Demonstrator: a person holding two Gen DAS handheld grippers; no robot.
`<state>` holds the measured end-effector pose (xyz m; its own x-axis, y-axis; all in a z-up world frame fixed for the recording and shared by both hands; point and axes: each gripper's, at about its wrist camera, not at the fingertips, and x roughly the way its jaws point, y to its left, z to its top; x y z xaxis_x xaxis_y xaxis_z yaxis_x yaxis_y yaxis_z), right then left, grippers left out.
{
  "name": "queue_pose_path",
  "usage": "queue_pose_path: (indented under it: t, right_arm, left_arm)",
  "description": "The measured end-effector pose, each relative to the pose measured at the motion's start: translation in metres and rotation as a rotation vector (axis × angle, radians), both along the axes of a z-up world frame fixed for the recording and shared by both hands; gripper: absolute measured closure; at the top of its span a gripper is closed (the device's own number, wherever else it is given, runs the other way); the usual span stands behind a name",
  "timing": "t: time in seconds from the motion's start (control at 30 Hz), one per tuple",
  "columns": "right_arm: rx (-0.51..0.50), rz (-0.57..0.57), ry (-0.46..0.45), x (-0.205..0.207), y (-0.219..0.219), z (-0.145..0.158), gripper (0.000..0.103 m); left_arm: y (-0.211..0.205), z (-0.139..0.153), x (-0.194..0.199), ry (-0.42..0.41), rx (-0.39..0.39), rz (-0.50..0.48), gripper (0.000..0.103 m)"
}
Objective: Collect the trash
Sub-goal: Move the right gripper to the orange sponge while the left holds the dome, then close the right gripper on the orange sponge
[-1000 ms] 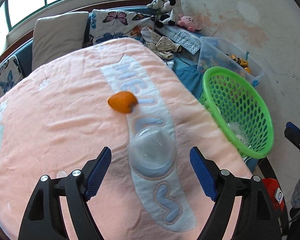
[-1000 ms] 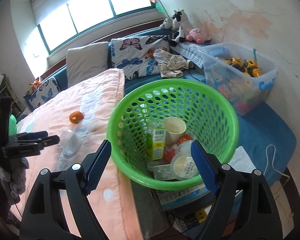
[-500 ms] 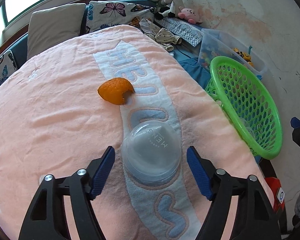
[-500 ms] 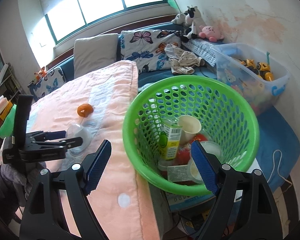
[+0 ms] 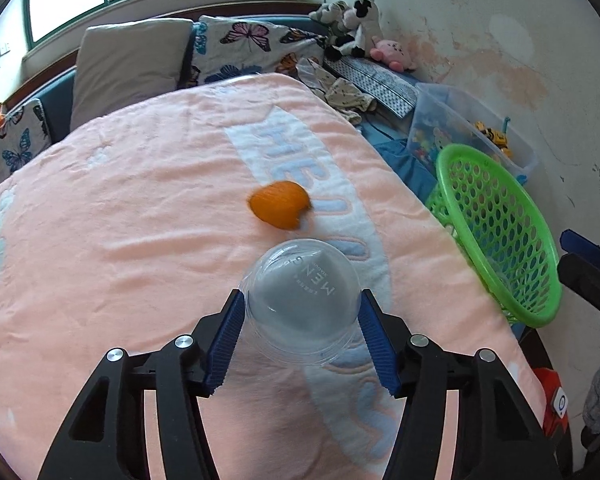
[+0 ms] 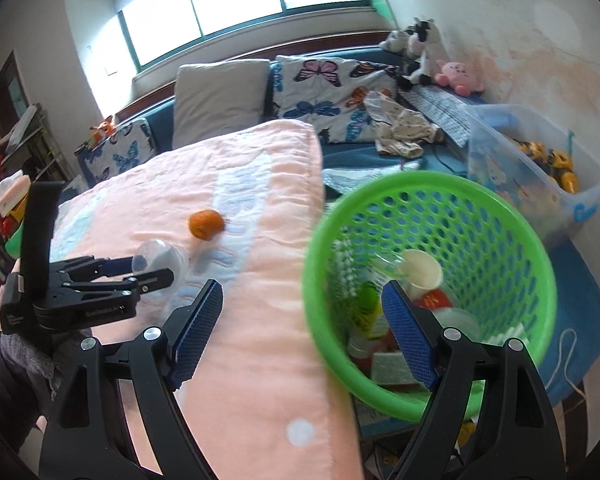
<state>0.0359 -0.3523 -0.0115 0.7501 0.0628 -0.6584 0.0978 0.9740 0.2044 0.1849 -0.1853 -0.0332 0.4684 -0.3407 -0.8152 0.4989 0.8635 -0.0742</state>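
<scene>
A clear plastic cup lies on its side on the pink blanket. My left gripper is closing on it, and both blue pads touch its sides. The right wrist view shows the same cup between the left gripper's fingers. A piece of orange peel lies just beyond the cup, loose on the blanket. The green basket stands off the blanket's right edge and holds a paper cup, cartons and other trash. My right gripper hangs open and holds nothing, over the blanket's edge and the basket's rim.
Pillows and butterfly cushions line the back under the window. Plush toys sit in the far corner, with crumpled clothes below them. A clear bin of toys stands behind the basket. A person's sleeve shows at the lower left of the right wrist view.
The left gripper's jaws closed from wide apart onto the cup's sides. The right gripper swung left, so the basket slid to the right in its view.
</scene>
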Motion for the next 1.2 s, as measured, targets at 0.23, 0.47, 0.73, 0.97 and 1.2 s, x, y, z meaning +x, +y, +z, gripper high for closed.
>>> queue_pose_path:
  t: [0.23, 0.47, 0.73, 0.97, 1.2]
  right_arm:
    - [-0.006, 0.086, -0.001, 0.036, 0.028, 0.005, 0.021]
    - [-0.006, 0.164, -0.006, 0.082, 0.062, 0.009, 0.023]
    - [-0.022, 0.226, 0.039, 0.131, 0.09, -0.016, 0.03]
    - [-0.038, 0.233, 0.089, 0.162, 0.103, -0.04, 0.035]
    - [-0.058, 0.237, 0.124, 0.184, 0.11, -0.055, 0.038]
  left_arm:
    - [0.038, 0.022, 0.01, -0.044, 0.013, 0.078, 0.047]
    - [0.072, 0.036, 0.02, -0.068, 0.01, 0.145, 0.047]
    - [0.092, 0.033, 0.029, -0.058, -0.012, 0.174, 0.047]
    - [0.103, 0.021, 0.039, -0.031, -0.022, 0.193, 0.047]
    - [0.105, 0.012, 0.045, -0.014, -0.019, 0.19, 0.047]
